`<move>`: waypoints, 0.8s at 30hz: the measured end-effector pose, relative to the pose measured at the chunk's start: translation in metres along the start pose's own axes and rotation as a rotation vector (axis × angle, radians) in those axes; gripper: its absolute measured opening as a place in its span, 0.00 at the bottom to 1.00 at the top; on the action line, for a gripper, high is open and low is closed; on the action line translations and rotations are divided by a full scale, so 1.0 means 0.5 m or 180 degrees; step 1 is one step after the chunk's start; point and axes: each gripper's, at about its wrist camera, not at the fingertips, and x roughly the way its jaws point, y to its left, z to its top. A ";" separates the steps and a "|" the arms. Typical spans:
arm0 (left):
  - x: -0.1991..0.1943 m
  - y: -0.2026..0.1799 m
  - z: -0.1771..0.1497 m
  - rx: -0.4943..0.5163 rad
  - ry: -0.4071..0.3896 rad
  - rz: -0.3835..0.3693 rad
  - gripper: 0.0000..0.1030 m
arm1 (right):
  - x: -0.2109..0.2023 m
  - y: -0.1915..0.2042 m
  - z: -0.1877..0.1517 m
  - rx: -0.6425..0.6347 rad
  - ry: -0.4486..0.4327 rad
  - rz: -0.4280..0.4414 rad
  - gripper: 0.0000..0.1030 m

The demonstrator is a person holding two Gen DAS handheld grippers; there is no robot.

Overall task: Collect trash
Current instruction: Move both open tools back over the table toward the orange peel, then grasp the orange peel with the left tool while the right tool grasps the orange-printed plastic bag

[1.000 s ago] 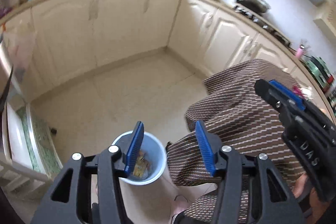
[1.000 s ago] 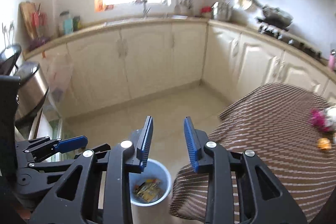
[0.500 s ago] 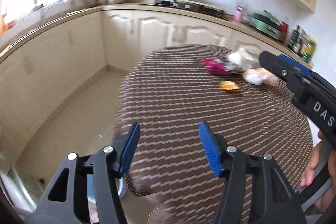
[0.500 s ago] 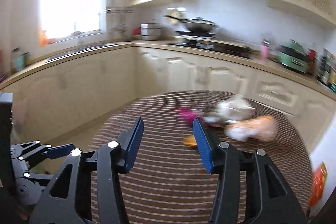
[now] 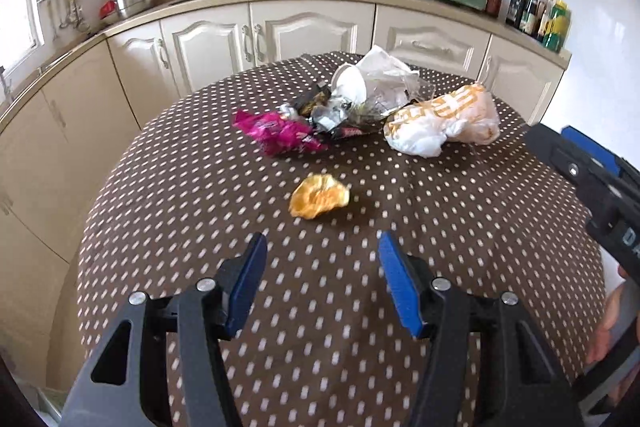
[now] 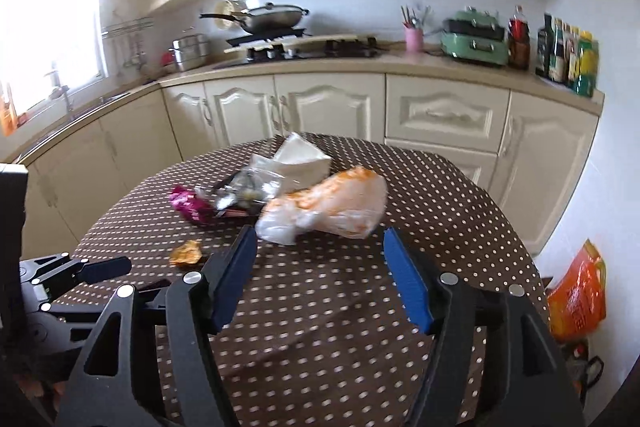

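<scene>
Both empty, wide-open hand-held grippers, left (image 5: pixel 322 283) and right (image 6: pixel 320 275), have been swung from the bin to the dotted brown worktop (image 5: pixel 460 227); the crumpled orange wrapper (image 5: pixel 319 201) can be picked next.

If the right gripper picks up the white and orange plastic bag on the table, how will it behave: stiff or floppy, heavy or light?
The white and orange plastic bag looks thin and crumpled, so it will probably be floppy and sag from wherever the right gripper pinches it. It appears puffed rather than packed, so likely light. The glossy film may slip between the jaws.
</scene>
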 end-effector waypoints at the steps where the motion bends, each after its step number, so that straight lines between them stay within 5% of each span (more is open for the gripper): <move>1: 0.011 -0.001 0.007 0.0018 0.0025 0.0001 0.56 | 0.011 -0.012 0.001 0.0051 0.0038 0.0005 0.62; 9: 0.098 -0.001 0.038 0.0089 0.0249 0.0050 0.50 | 0.091 -0.053 0.018 0.0249 0.0235 -0.0045 0.67; 11: 0.101 -0.002 0.042 0.0129 0.0207 0.0041 0.38 | 0.111 -0.053 0.028 0.0255 0.0233 -0.0065 0.67; 20: 0.083 0.036 0.061 -0.0058 0.0057 -0.0053 0.37 | 0.189 -0.080 0.058 0.0575 0.0362 0.0082 0.72; 22: 0.066 0.048 0.062 -0.0125 -0.0010 -0.0070 0.37 | 0.193 -0.086 0.054 0.0633 0.0404 0.0204 0.45; 24: 0.047 0.051 0.060 -0.0138 -0.0060 -0.0100 0.37 | 0.180 -0.082 0.054 0.0579 0.0360 0.0188 0.37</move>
